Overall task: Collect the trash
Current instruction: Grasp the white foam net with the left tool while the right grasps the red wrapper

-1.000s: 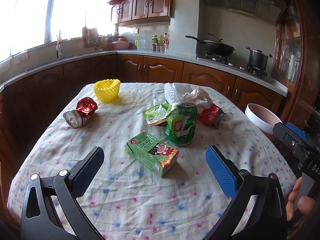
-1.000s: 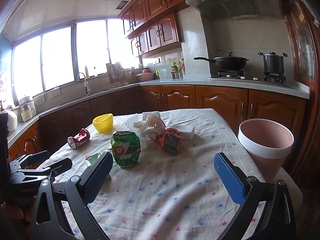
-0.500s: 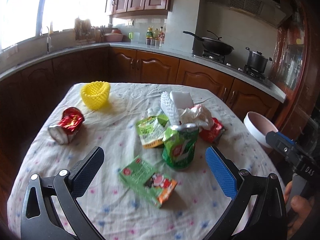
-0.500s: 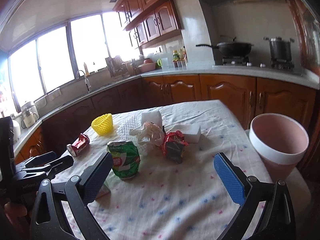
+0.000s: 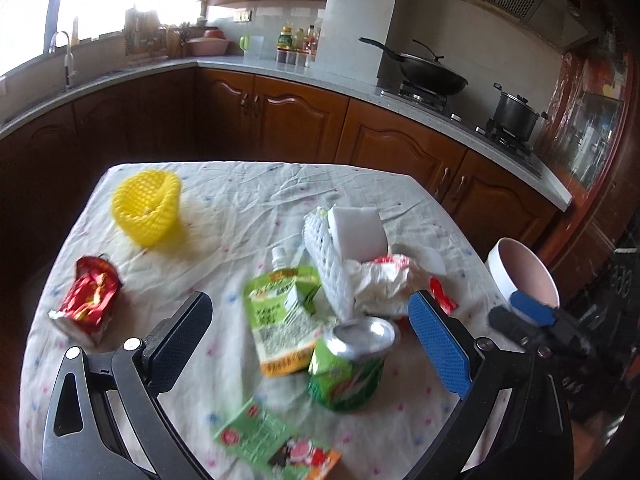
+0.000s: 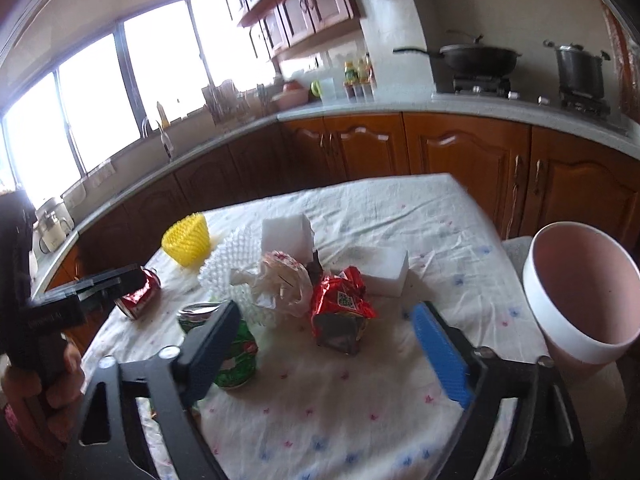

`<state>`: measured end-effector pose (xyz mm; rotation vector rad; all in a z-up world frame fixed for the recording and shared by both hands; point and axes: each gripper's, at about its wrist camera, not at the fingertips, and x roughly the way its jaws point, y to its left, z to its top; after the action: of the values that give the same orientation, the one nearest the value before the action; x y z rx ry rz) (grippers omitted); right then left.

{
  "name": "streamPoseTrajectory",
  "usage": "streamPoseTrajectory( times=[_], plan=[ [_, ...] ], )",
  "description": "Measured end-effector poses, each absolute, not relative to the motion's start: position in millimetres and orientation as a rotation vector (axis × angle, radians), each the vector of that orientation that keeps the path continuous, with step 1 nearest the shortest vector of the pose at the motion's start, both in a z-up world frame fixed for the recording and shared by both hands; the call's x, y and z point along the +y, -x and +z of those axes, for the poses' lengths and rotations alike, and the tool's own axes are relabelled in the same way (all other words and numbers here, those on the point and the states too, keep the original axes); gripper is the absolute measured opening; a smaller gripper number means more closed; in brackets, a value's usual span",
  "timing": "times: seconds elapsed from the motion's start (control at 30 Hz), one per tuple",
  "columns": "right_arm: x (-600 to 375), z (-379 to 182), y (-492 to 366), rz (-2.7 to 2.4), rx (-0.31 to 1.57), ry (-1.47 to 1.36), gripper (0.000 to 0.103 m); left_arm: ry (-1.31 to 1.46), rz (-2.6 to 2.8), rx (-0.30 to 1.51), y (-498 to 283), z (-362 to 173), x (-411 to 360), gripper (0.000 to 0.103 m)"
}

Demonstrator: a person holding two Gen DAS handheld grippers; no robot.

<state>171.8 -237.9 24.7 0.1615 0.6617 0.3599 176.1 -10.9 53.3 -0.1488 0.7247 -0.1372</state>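
We see the left gripper (image 5: 310,334) spread wide over the floral-clothed table (image 5: 248,200), holding nothing; the crushed green drink can (image 5: 350,364) stands between its fingers, untouched. The right gripper (image 6: 324,350) is closing, its jaws apart and empty, with the crumpled red foil wrapper (image 6: 340,308) just beyond them. The pink-lined white plastic bin (image 6: 580,296) sits off the table's right edge.

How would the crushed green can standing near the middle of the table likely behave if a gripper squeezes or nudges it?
The green can is already dented with its top askew, so it probably gives further under a squeeze. It looks empty and light. Standing crooked on wrinkled cloth, it may tip when nudged, then roll.
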Motion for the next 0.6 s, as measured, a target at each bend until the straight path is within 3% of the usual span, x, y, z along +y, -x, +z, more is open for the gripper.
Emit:
streamPoseTrajectory(
  times=[0.23, 0.33, 0.43, 0.53, 0.6],
  plan=[
    [-229, 4, -208, 0.377, 0.754, -0.151, 0.069, 0.150, -0.162, 0.802, -223, 40, -21, 0.094],
    [-224, -7, -222, 0.382, 0.787, -0.142, 0.066, 0.140, -0.163, 0.834, -237, 31, -24, 0.082],
    [-221, -18, -234, 0.380, 0.823, -0.137, 0.055, 0.140, -0.175, 0.877, -250, 18, -26, 0.070],
    [-222, -28, -241, 0.387, 0.846, -0.147, 0.043, 0.157, -0.201, 0.914, -256, 9, -26, 0.043],
    [-223, -29, -241, 0.410, 0.842, -0.162, 0.030, 0.169, -0.220, 0.930, -256, 5, -26, 0.011]
  ],
)
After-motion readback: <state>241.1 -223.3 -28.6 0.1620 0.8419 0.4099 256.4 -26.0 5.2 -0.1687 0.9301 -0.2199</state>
